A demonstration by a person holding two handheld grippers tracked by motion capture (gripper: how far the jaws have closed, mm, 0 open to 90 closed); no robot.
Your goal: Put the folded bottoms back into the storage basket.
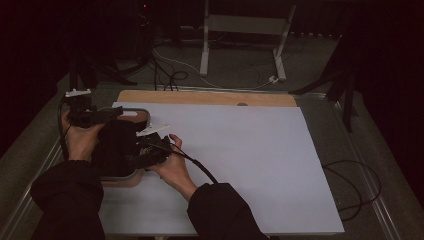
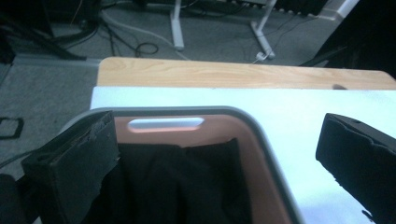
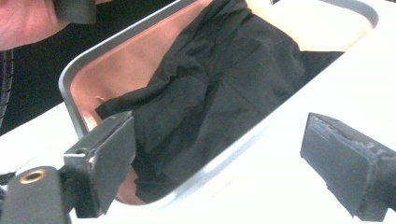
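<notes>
I have both tongs hanging over the basket (image 1: 131, 176) at the left edge of the white counter (image 1: 250, 165). The black cloth (image 3: 210, 93) lies crumpled inside the pink basket, below its grey rim and slotted handle. My left tongs (image 2: 212, 154) stand released, jaws wide apart, with nothing pinched between them. My right tongs (image 3: 217, 163) are released too, jaws spread across the basket's near rim, the cloth lying loose beneath them.
</notes>
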